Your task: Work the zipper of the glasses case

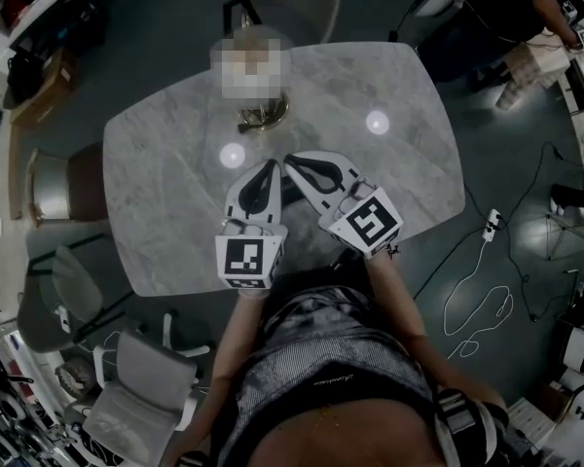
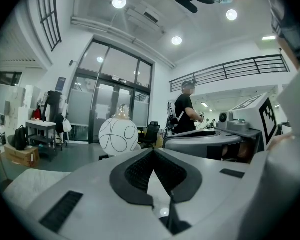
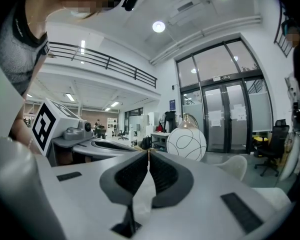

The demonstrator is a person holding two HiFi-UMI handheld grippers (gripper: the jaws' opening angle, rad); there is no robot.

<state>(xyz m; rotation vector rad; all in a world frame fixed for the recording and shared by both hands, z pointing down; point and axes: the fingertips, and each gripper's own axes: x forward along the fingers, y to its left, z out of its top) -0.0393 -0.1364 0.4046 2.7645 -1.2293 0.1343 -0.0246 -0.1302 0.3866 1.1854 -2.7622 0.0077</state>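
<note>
No glasses case shows plainly in any view; a dark patch lies under and between the two grippers in the head view, and I cannot tell what it is. My left gripper point(image 1: 270, 167) and right gripper point(image 1: 293, 161) hover side by side over the near half of the marble table point(image 1: 165, 193), tips almost meeting. Both point nearly level, out across the room. In the left gripper view the jaws point(image 2: 153, 152) are pressed together with nothing between them. The right gripper's jaws point(image 3: 149, 157) are likewise shut and empty.
A white globe lamp point(image 2: 118, 135) with black lines, on a gold base point(image 1: 264, 117), stands at the table's far middle. Chairs ring the table: one at the far side point(image 1: 297, 3), several at the left point(image 1: 63, 183). A person in black point(image 2: 186, 111) stands far off. Cables point(image 1: 477, 300) trail on the floor at right.
</note>
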